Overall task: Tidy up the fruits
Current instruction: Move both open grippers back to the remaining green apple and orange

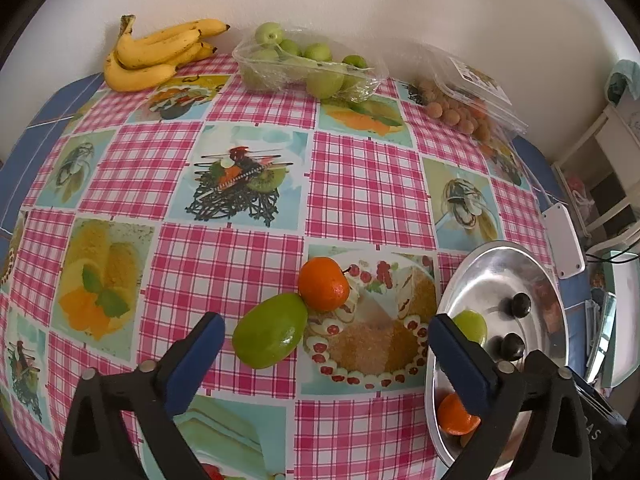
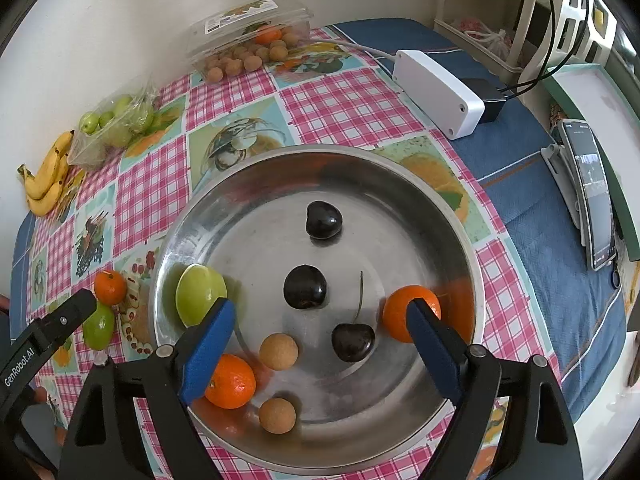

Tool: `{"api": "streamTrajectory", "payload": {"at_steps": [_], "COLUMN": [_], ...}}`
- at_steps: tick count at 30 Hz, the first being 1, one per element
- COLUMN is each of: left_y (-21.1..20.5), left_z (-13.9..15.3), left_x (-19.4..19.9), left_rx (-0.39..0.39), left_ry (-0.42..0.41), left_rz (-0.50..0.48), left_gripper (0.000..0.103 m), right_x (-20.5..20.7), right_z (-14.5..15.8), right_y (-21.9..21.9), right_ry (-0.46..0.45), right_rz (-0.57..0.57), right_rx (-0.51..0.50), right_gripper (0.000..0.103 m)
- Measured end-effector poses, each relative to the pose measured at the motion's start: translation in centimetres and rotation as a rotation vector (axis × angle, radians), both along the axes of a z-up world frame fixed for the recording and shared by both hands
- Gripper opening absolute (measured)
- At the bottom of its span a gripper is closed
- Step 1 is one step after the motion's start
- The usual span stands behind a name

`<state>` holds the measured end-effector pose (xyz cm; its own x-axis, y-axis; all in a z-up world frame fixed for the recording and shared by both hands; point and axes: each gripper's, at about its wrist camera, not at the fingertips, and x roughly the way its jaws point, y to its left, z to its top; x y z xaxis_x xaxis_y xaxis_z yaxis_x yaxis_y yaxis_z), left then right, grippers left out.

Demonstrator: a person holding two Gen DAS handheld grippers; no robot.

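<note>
The metal bowl is serving as the collection point and as the landmark for everything here. The right gripper is hovering above the bowl with its jaws spread wide and nothing pinched between them; a stemmed cherry and a tan round fruit are lying on the bowl floor in the gap below, untouched by the pads. Two more cherries are sitting near the bowl's centre, a green fruit is leaning against its left wall, and two oranges are resting against the near and right walls, probably because the curved floor is letting round items roll outward. The left gripper is pointing down at the tablecloth just left of the bowl, jaws likewise spread and empty, with a loose green fruit lying between the fingers and touching a loose orange just beyond it. Both loose fruits are still outside the bowl, so the sorting appears partly done. The wide spread appears suited to straddling the green fruit before closing. Bananas, a bag of green fruit and a clear box of tan fruit are lying well beyond the bowl, against the wall.
</note>
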<state>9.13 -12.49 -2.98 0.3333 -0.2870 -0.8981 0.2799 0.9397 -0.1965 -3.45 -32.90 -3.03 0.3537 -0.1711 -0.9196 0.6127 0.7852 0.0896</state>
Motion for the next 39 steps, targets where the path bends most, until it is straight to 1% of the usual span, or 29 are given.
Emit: {"api": "streamTrajectory", "payload": {"at_steps": [2, 5, 9, 17, 19, 23, 27, 31, 39], "left_y": [0.0, 0.0, 0.1, 0.1, 0.2, 0.5, 1.1, 2.0, 4.7], "left_z": [-0.1, -0.2, -0.4, -0.2, -0.1, 0.3, 0.6, 1.0, 1.8], "left_x": [0.0, 0.0, 0.1, -0.1, -0.1, -0.1, 0.0, 0.2, 1.1], "left_rx": [0.01, 0.025, 0.04, 0.049, 0.048, 0.045, 0.05, 0.047, 0.032], "left_ry": [-0.004, -0.011, -0.013, -0.027, -0.036, -0.048, -0.058, -0.062, -0.059], "left_rz": [0.002, 0.007, 0.011, 0.0, 0.001, 0.008, 0.022, 0.04, 0.099], "left_gripper": [0.103, 0.103, 0.103, 0.103, 0.103, 0.103, 0.103, 0.103, 0.103], "right_x": [0.0, 0.2, 0.1, 0.1, 0.0, 0.0, 0.4, 1.0, 2.9], "right_z": [-0.1, -0.2, -0.4, -0.3, -0.1, 1.0, 1.6, 1.8, 1.9], "right_y": [0.0, 0.1, 0.0, 0.4, 0.5, 1.1, 2.0, 3.4, 7.0], "right_ry": [0.0, 0.012, 0.029, 0.029, 0.023, -0.018, -0.03, -0.058, -0.07], "right_rz": [0.005, 0.012, 0.009, 0.014, 0.02, 0.027, 0.044, 0.073, 0.14], "right_rx": [-0.002, -0.011, -0.018, -0.017, -0.017, -0.033, -0.05, -0.033, -0.017], "right_gripper": [0.098, 0.101, 0.101, 0.101, 0.101, 0.101, 0.101, 0.102, 0.102]}}
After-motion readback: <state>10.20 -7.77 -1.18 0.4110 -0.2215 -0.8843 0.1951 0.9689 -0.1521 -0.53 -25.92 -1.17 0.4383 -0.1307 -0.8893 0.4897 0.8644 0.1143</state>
